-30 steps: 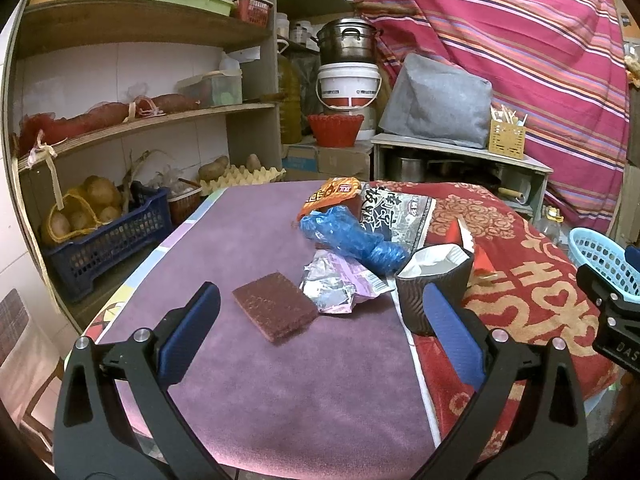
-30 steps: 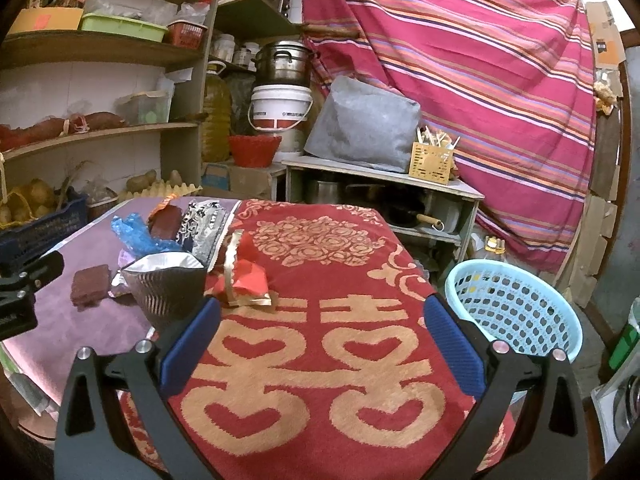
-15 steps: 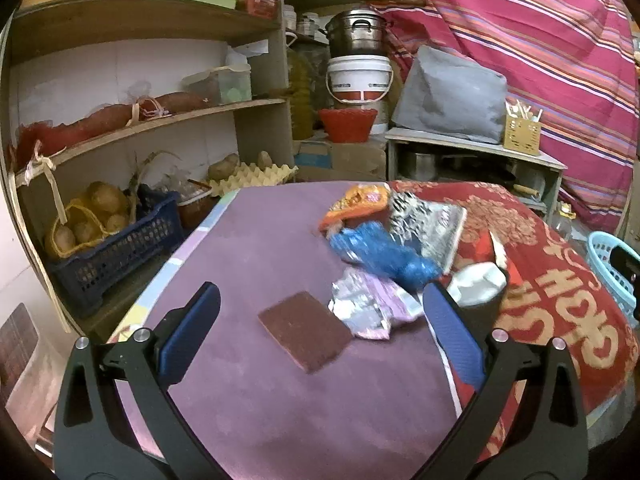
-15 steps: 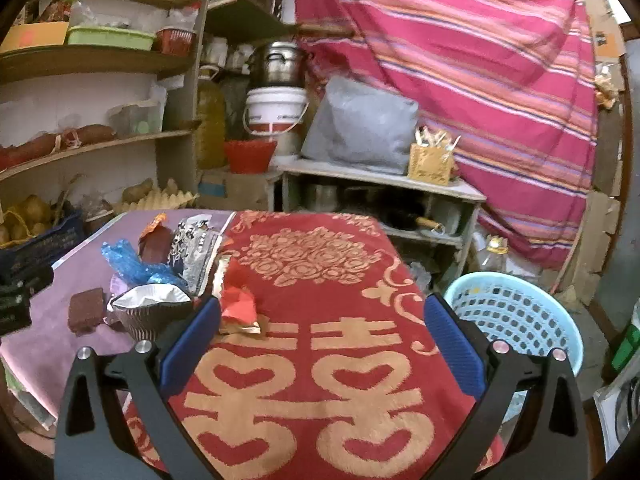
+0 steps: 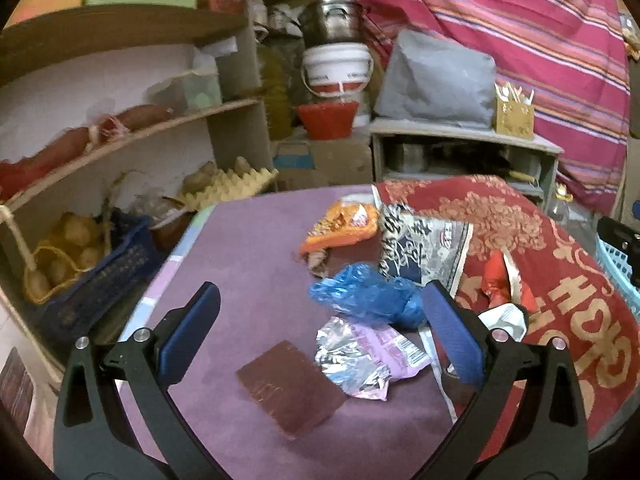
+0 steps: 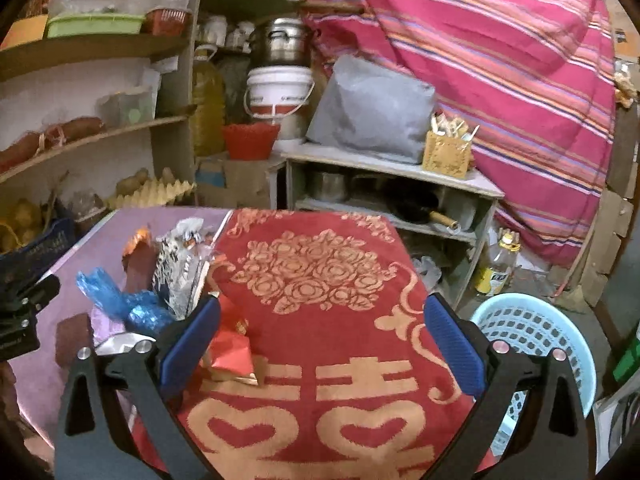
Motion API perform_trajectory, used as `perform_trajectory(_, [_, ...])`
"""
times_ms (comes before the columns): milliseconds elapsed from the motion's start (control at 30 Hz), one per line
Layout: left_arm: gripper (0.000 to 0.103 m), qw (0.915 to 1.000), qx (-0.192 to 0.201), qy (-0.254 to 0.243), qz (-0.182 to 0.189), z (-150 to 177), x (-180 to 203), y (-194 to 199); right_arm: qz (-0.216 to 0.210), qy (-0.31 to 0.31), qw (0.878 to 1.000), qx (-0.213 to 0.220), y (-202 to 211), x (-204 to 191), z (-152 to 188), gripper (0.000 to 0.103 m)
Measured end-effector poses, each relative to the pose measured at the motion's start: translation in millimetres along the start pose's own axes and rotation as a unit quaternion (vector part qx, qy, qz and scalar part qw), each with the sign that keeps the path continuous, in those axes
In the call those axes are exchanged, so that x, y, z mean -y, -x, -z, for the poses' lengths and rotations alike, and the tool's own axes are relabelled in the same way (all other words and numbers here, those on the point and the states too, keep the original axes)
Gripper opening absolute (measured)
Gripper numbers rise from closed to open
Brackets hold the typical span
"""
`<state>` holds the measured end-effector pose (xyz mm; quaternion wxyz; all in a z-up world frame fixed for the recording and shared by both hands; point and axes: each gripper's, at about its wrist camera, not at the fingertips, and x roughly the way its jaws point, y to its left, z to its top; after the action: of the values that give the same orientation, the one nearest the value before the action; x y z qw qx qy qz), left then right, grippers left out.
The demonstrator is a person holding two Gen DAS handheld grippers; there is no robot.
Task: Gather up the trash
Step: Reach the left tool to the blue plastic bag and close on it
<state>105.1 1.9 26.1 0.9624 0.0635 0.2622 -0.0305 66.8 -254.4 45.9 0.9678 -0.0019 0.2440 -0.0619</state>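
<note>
Trash lies heaped mid-table: a brown flat pad (image 5: pixel 290 392), a silver-and-lilac foil wrapper (image 5: pixel 360 358), a crumpled blue plastic bag (image 5: pixel 364 300), an orange snack packet (image 5: pixel 340 228), a black-and-white printed packet (image 5: pixel 420 248) and a red paper packet (image 6: pixel 232 350). My left gripper (image 5: pixel 320 340) stands open above the pad and foil wrapper, holding nothing. My right gripper (image 6: pixel 320 340) is open over the red cloth, with the red packet just inside its left finger. The dark paper cup is mostly hidden behind fingers. A light blue basket (image 6: pixel 532 344) sits on the floor to the right.
The table (image 5: pixel 248 264) has a purple cover on the left and a red patterned cloth (image 6: pixel 320 272) on the right. Wooden shelves (image 5: pixel 120 136) with produce and a blue crate (image 5: pixel 92 276) stand left. A grey low cabinet (image 6: pixel 392 184) and striped curtain are behind.
Both grippers have risen and tilted further over the table; the trash pile now sits lower and nearer between the left fingers. Both stay open. The trash has not moved.
</note>
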Motion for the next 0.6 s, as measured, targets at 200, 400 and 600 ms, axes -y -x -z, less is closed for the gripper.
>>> perform_trajectory(200, [0.089, 0.9989, -0.034, 0.005, 0.032, -3.1, 3.2, -37.9, -0.015, -0.014, 1.0, -0.017, -22.2, 5.3, 8.8, 0.099])
perform_trajectory(400, [0.069, 0.9957, -0.062, 0.002, 0.068, -1.3, 16.0, -64.4, -0.021, 0.0, 1.0, -0.023, -32.1, -2.0, 7.1, 0.099])
perform_trajectory(600, [0.025, 0.9909, -0.096, -0.001, 0.094, 3.8, 21.2, -80.1, -0.021, 0.004, 0.999, -0.039, -42.1, -7.1, 10.5, 0.099])
